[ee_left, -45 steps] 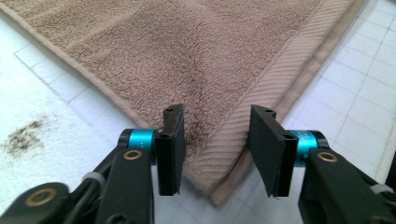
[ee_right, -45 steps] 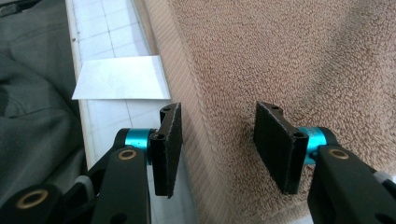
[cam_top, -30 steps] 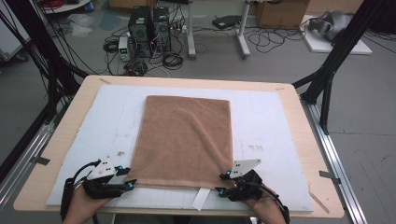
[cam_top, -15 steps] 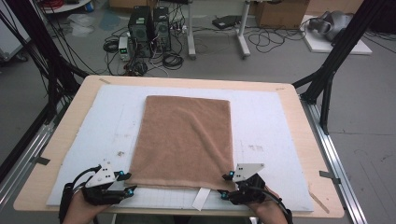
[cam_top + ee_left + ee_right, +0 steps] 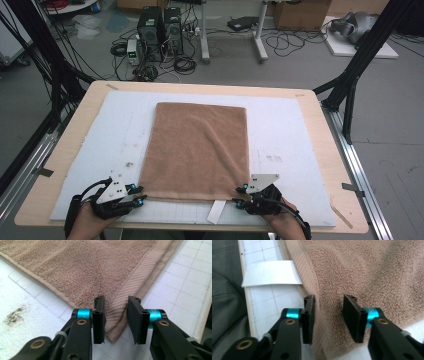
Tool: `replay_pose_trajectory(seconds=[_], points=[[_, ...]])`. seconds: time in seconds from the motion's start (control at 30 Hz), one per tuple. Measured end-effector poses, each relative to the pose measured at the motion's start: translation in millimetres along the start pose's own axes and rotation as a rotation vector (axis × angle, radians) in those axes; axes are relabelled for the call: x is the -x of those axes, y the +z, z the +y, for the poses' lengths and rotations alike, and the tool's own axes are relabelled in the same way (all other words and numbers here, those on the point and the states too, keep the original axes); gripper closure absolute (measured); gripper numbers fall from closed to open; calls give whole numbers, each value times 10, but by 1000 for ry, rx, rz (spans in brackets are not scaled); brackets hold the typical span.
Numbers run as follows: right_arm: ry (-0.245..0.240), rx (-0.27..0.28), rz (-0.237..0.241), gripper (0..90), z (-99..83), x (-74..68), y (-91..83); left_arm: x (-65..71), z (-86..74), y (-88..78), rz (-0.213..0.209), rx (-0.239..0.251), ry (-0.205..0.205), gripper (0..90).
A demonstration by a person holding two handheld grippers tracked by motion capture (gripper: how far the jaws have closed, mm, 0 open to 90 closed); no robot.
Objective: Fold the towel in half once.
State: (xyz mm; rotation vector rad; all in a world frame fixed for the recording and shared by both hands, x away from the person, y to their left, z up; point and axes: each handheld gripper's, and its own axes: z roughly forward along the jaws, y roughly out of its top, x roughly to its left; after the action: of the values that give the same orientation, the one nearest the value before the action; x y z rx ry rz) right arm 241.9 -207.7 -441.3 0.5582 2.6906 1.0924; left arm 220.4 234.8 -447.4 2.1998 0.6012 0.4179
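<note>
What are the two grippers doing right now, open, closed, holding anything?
Left gripper: open, jaws just closing around the towel corner, not pinched yet.
Right gripper: open, jaws just closing around the other near corner.

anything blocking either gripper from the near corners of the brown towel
Nothing visible does. The left gripper and right gripper, jaws just closing, each straddle a near corner of the brown terry towel.

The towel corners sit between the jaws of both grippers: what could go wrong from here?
1. The left gripper has the towel corner bunched between closing jaws with gaps visible, so it may slip out.
2. The right gripper straddles thick folds and may catch one layer only.
3. Uneven lifting could skew the fold.
</note>
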Motion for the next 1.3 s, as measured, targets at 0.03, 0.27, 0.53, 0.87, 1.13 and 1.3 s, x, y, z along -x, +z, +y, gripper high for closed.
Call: replay_pose_trajectory(seconds=[0.03, 0.27, 0.53, 0.87, 1.13, 1.3], points=[[2, -1, 1, 652, 3, 9, 0, 0, -2, 0, -1, 1, 2, 690], [14, -10, 15, 770, 32, 34, 2, 2, 42, 15, 7, -12, 15, 801], [18, -13, 40, 796, 68, 79, -19, -23, 50, -8, -14, -3, -18, 864], [20, 11, 48, 796, 106, 76, -102, -8, 56, -82, -18, 10, -13, 875], [24, 15, 66, 796, 86, 39, -119, 6, 42, -126, -31, 21, -29, 878], [24, 19, 72, 796, 91, 9, -161, 64, 58, -191, -34, 25, -19, 878]])
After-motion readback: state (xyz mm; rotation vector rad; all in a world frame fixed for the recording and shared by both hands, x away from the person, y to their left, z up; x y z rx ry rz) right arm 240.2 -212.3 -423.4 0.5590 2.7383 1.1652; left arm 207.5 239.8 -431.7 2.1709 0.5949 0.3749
